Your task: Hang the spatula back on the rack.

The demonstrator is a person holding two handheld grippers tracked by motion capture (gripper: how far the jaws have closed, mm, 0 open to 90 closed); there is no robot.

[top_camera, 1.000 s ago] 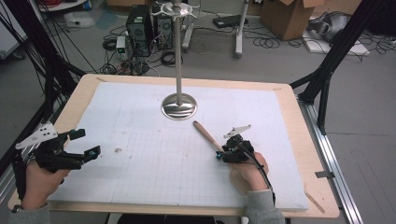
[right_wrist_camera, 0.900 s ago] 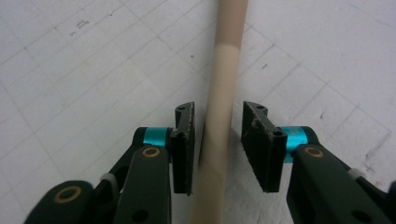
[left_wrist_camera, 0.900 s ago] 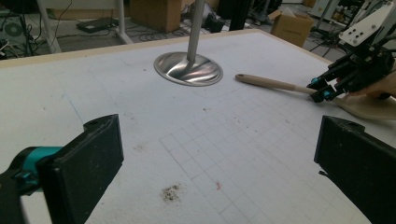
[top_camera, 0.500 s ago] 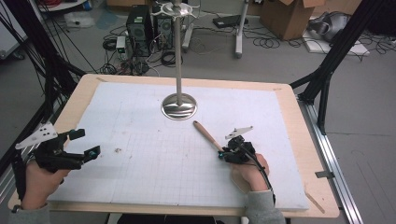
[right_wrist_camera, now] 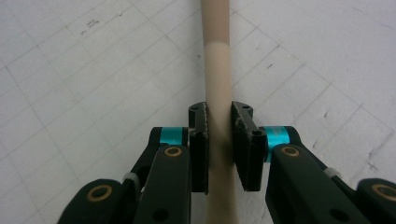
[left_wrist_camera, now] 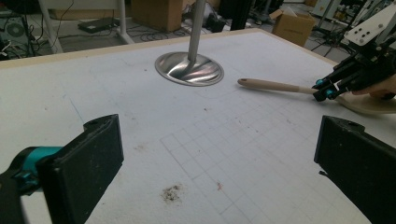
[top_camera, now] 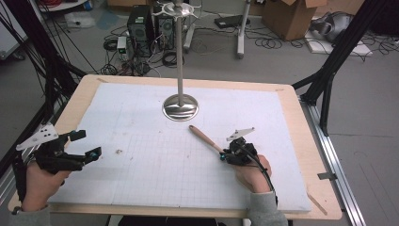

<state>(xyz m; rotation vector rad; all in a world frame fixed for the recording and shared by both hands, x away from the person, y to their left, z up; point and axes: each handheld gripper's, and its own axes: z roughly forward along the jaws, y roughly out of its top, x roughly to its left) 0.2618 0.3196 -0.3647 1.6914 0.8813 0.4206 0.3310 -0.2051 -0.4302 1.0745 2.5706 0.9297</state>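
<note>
right tool [right_wrist_camera: 219,140] just closed onto wooden handle [right_wrist_camera: 218,70] | left tool [left_wrist_camera: 219,163] wide | white gridded mat [top_camera: 141,155]

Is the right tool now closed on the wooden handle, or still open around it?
Closed on it: the right tool has just been closing, and both pads press against the wooden handle.
</note>
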